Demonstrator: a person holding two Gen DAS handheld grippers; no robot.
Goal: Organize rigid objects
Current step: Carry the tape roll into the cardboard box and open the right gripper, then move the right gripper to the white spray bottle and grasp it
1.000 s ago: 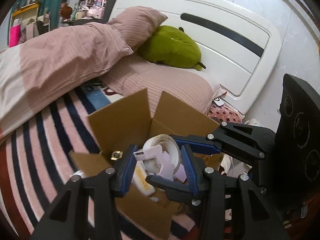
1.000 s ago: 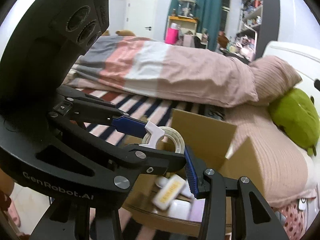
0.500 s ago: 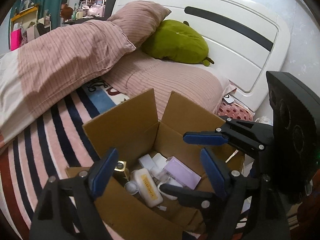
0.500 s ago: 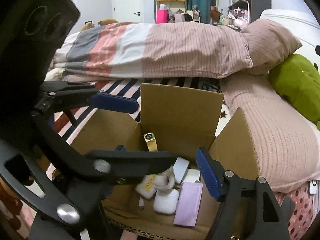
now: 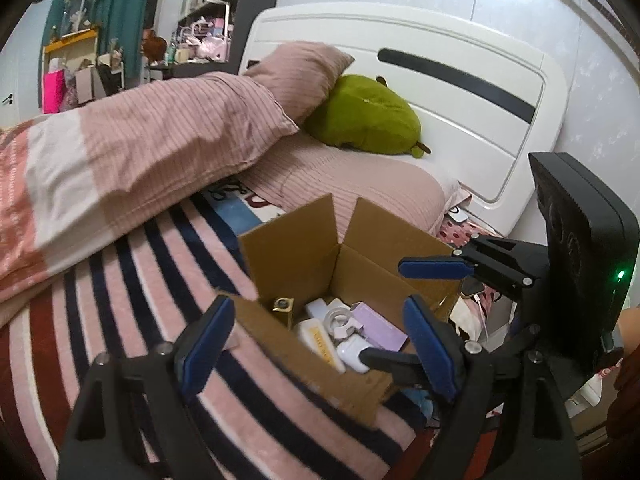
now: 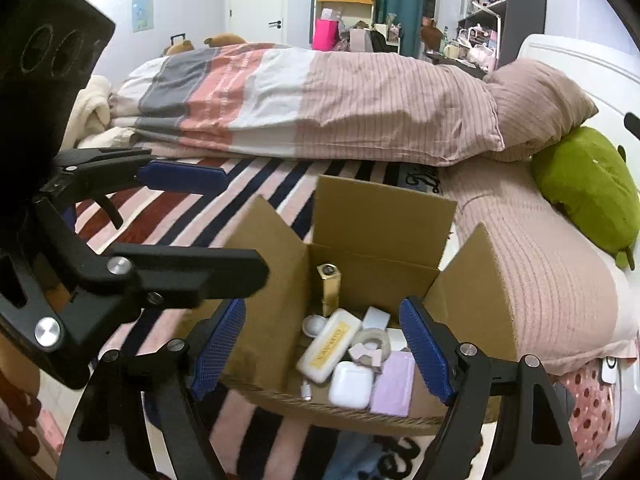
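Cardboard box [image 6: 384, 216] holds the tape [image 6: 374, 342]; both grippers [image 5: 320, 344] [image 6: 324, 340] hang spread, empty; lift clear without snagging flaps.

Your left tool [image 5: 320, 348] is a matte black linkage with silver screw heads at the joints, and its two fingers carry blue ribbed pads [image 5: 208, 340]. Your right tool [image 6: 324, 348] is built the same, with blue meshed pads [image 6: 426, 350]. Each tool's black housing bears three round recesses; the right one's shows a small green light [image 5: 621, 274].
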